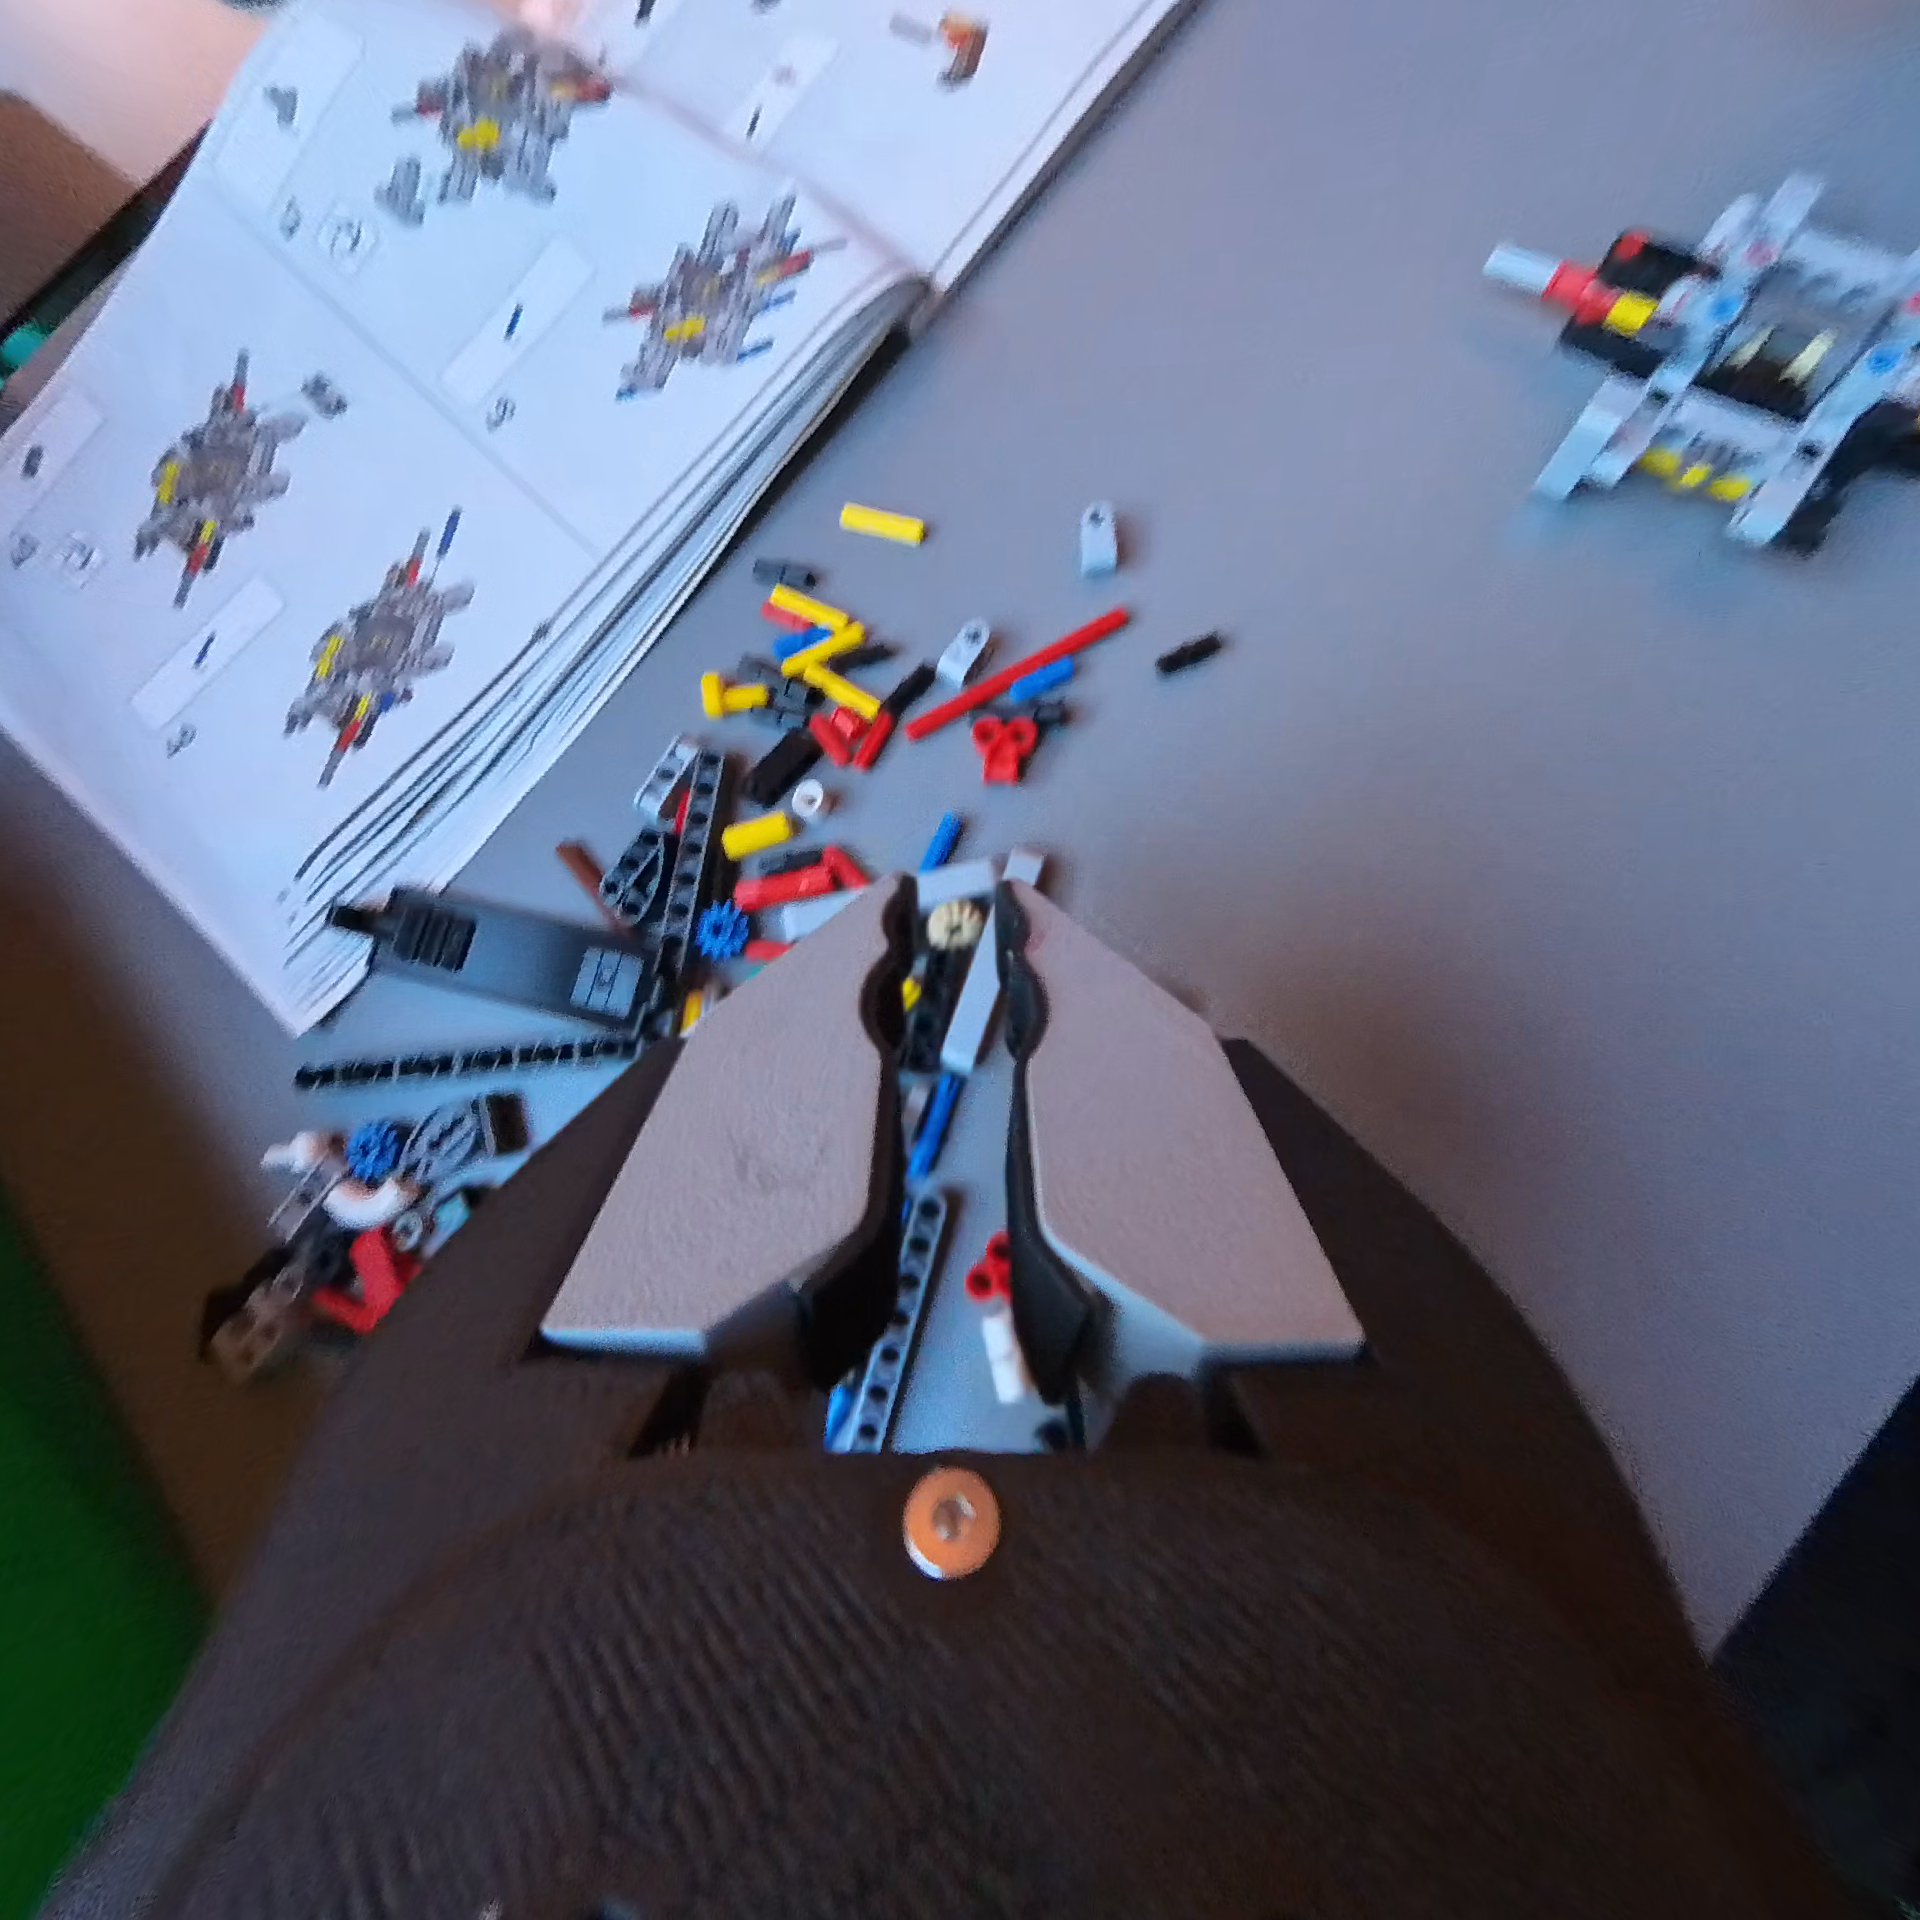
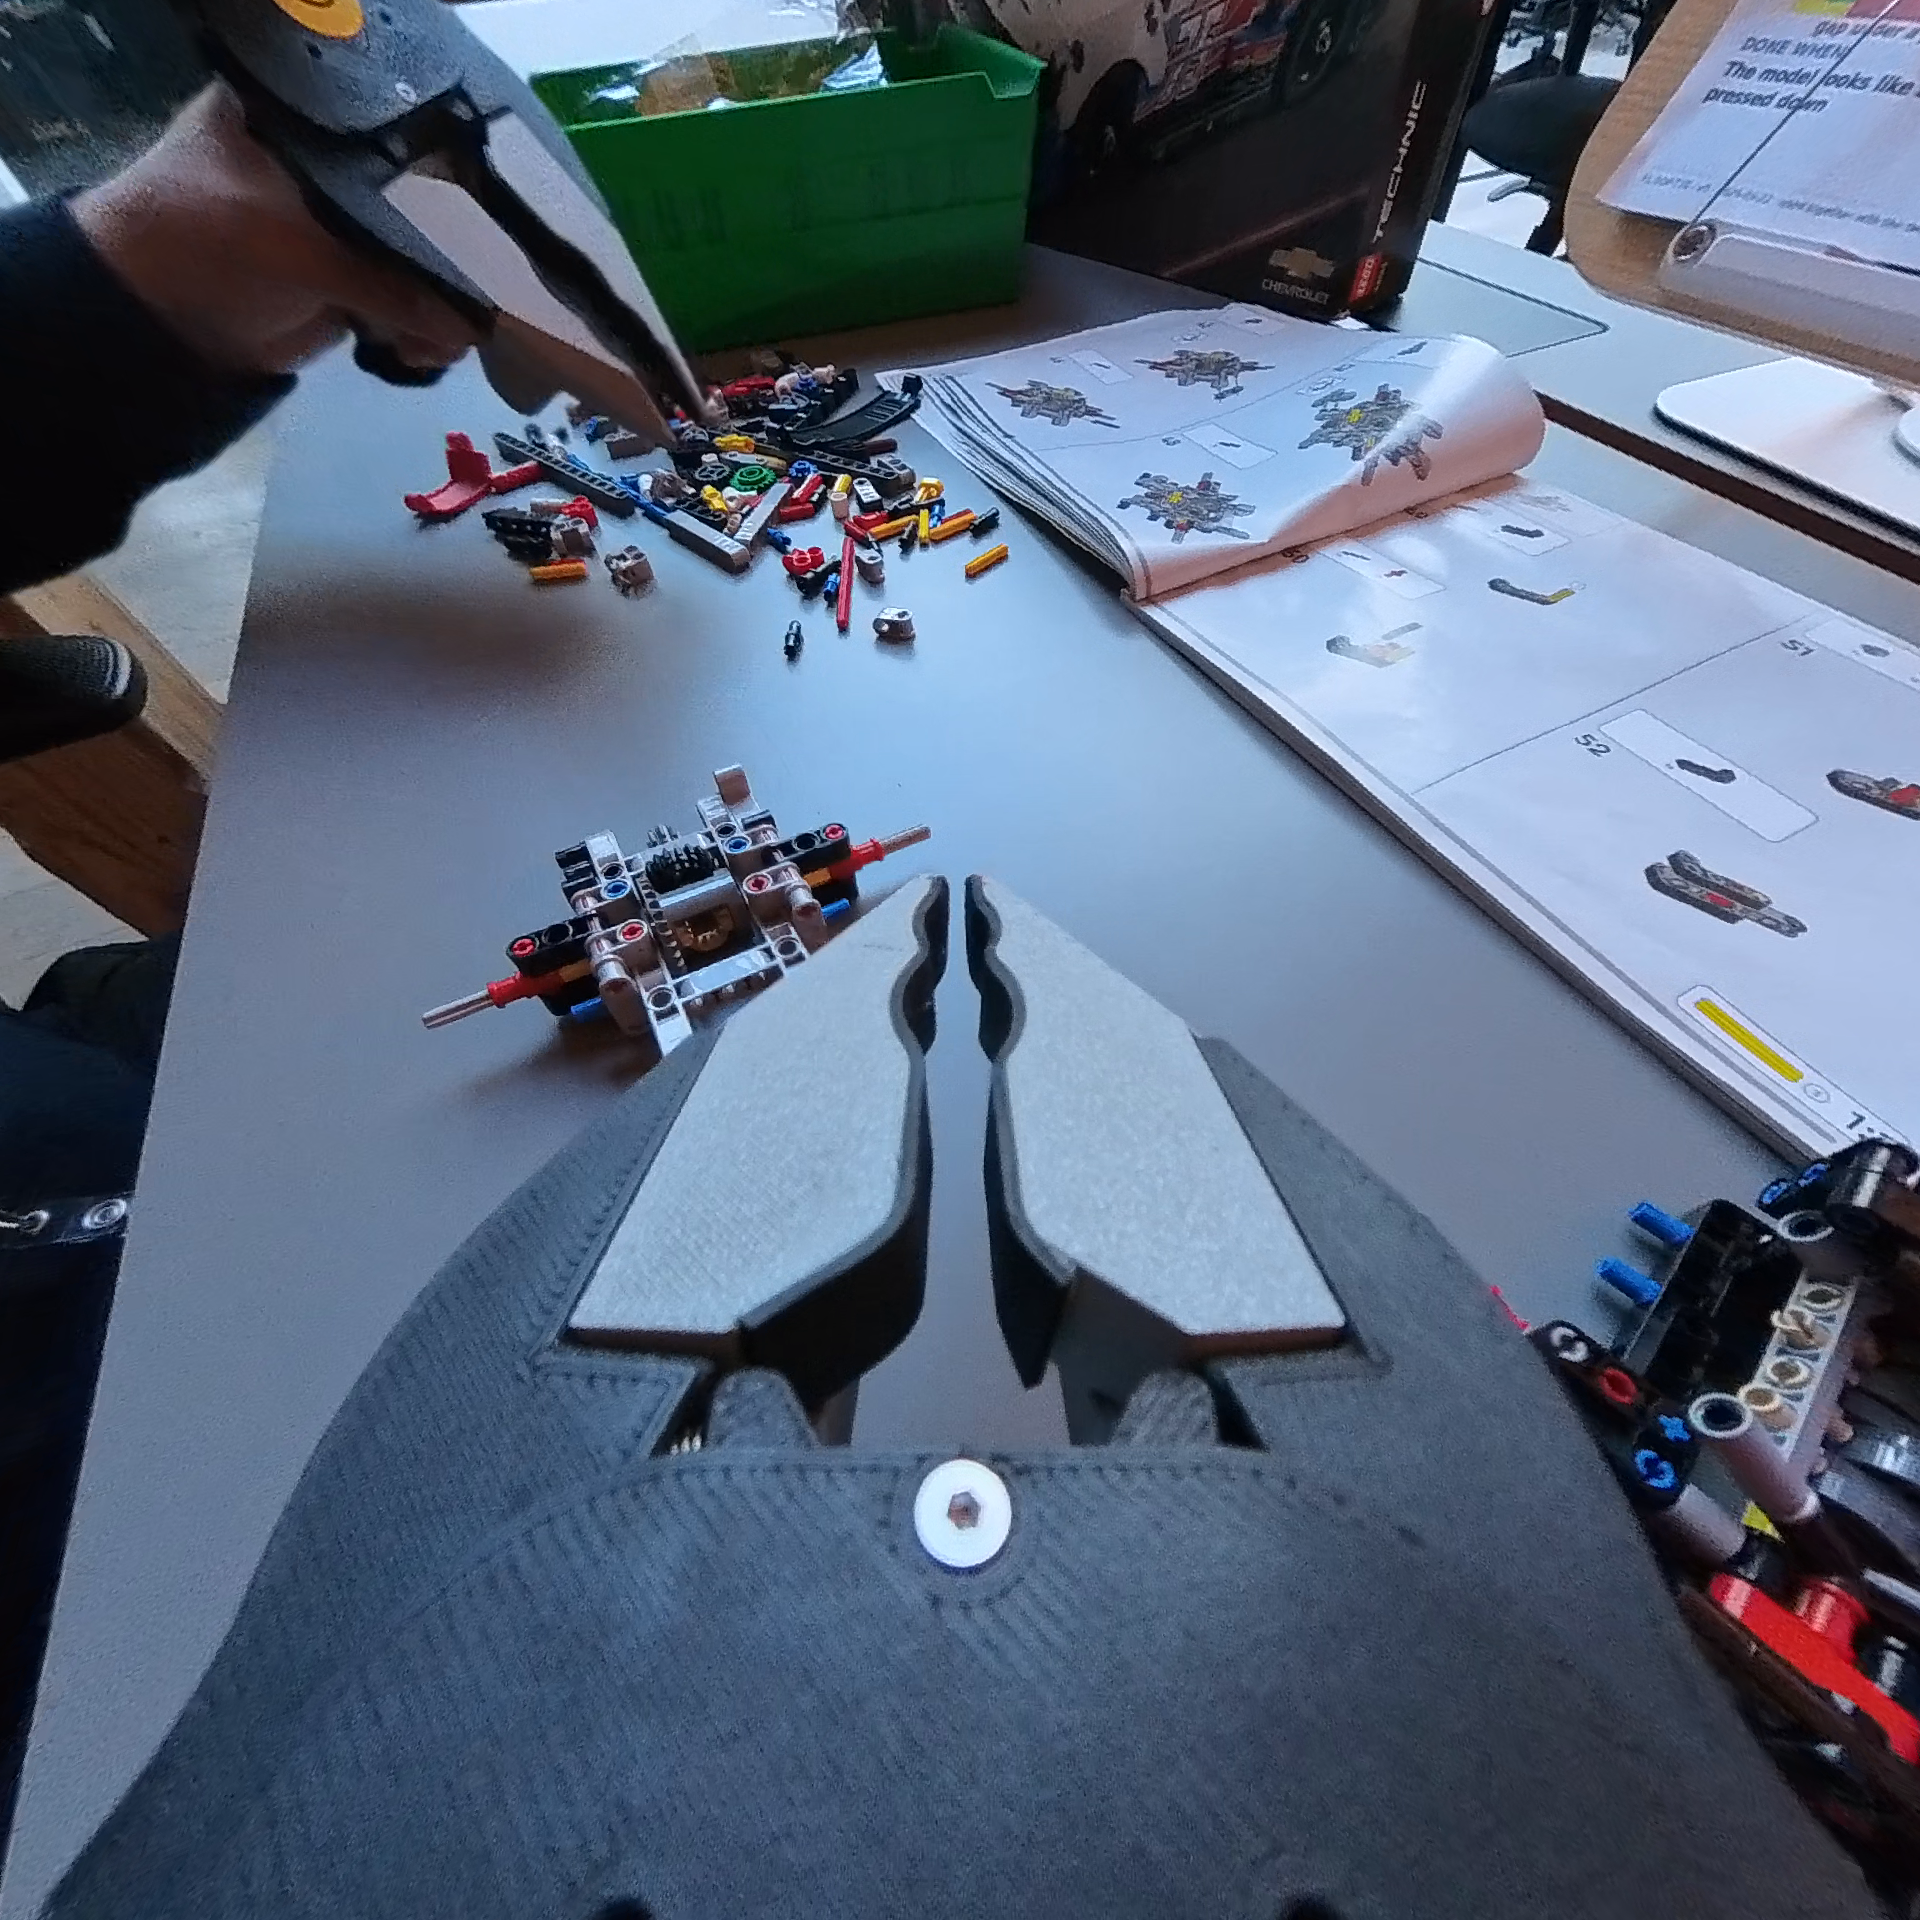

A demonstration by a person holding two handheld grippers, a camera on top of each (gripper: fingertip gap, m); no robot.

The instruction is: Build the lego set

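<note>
Right gripper (image 2: 957, 883) shut, grey assembly (image 2: 675, 914) just left; L gripper (image 1: 956, 883) over loose parts (image 1: 831, 707).

A dark grey table (image 2: 1039, 748) under cool, glossy light — a wooden bench (image 2: 94, 790) beside it, dim office chairs (image 2: 1538, 114) behind.

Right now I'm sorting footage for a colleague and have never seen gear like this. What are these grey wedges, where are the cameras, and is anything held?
No robot: a person holds a two-finger gripper in each hand, with a camera on each looking along its fingers. The left gripper dips into loose building pieces beside an open instruction booklet; blur hides whether it grips any. The right gripper is shut, nothing between its fingers, beside a half-built model on the grey table.
</note>
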